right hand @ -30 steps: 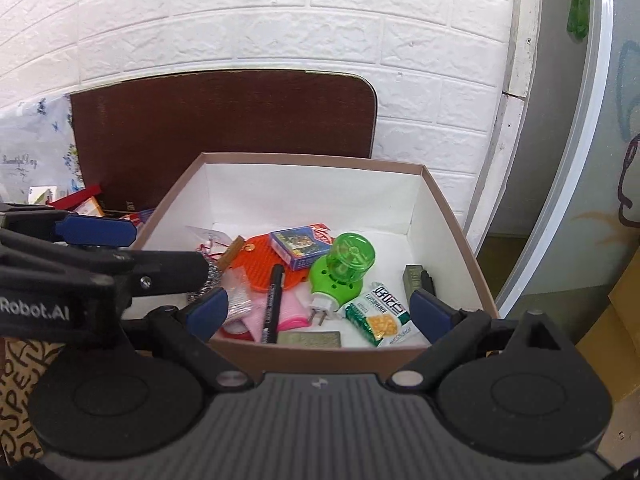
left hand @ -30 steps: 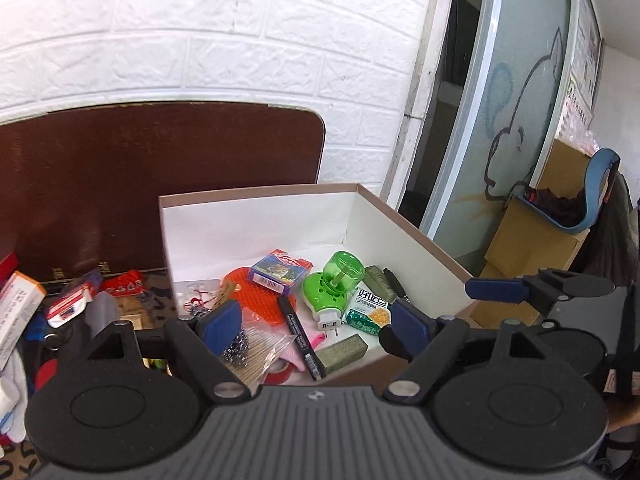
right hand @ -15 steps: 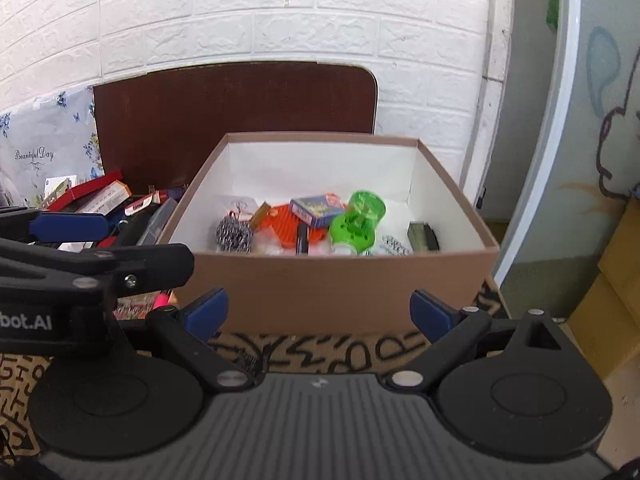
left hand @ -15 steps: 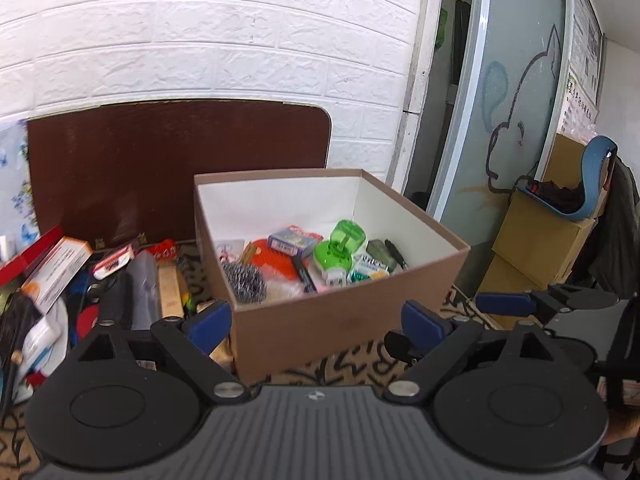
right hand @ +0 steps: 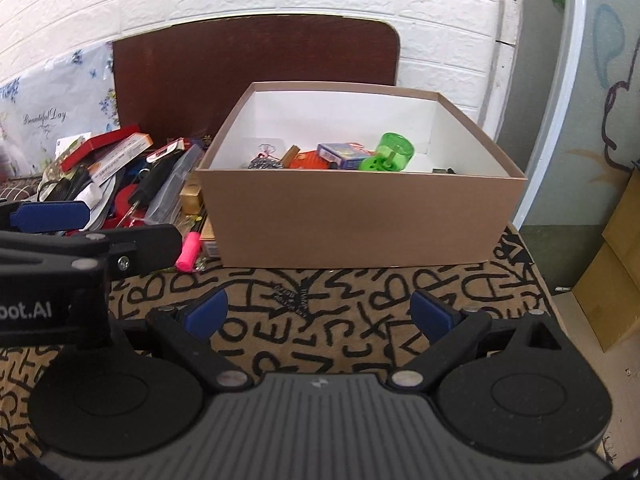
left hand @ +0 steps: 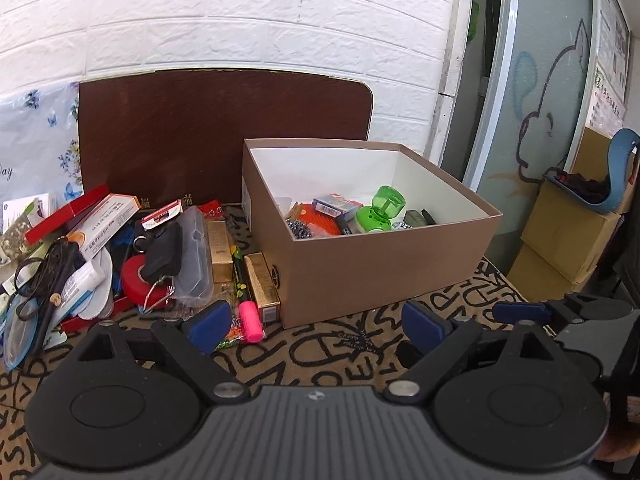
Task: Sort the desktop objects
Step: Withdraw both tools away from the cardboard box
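A brown cardboard box (left hand: 384, 268) (right hand: 352, 220) stands on the patterned tablecloth and holds several small items, among them a green plug-in device (left hand: 380, 210) (right hand: 390, 156), a blue card pack (left hand: 336, 204) and a steel scourer (left hand: 298, 228). A heap of loose objects lies left of the box: a pink highlighter (left hand: 248, 312) (right hand: 189, 250), a red tape roll (left hand: 138, 284), a clear case (left hand: 195, 256), gold boxes (left hand: 262, 284). My left gripper (left hand: 316, 326) is open and empty, low over the cloth before the box. My right gripper (right hand: 320, 314) is open and empty too.
A dark brown board (left hand: 224, 132) leans on the white brick wall behind the box. The table's right edge (right hand: 548, 280) drops to the floor, with cardboard cartons (left hand: 568, 248) beyond. The left gripper's arm (right hand: 80, 248) crosses the right wrist view at left.
Both grippers have pulled back and down from over the box's inside to low in front of it. The left one has also swung left, bringing the heap into view.
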Motion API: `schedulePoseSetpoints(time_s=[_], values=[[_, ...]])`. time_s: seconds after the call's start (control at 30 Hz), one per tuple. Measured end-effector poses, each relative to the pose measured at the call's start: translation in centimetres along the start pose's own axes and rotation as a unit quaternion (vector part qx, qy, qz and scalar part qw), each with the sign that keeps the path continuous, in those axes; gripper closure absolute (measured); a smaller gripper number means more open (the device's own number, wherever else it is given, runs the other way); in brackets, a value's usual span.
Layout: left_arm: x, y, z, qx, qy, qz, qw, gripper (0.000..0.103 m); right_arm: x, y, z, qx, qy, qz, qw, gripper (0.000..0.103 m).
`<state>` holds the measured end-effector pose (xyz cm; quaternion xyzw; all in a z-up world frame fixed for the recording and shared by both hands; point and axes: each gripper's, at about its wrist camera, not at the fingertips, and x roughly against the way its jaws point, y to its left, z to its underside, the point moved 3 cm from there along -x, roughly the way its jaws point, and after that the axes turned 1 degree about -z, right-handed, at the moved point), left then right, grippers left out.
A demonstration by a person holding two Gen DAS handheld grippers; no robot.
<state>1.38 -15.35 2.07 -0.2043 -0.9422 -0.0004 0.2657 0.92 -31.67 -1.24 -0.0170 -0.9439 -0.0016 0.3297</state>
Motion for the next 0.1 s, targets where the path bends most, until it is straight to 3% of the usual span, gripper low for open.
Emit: schedulePoseSetpoints(time_s=[0.1], values=[[0.16,0.08,0.16,0.004,0.004,0.001,1.0,0.008,-0.09,0.26,0.07,-0.002,0.002,-0.003,1.0,0.008]])
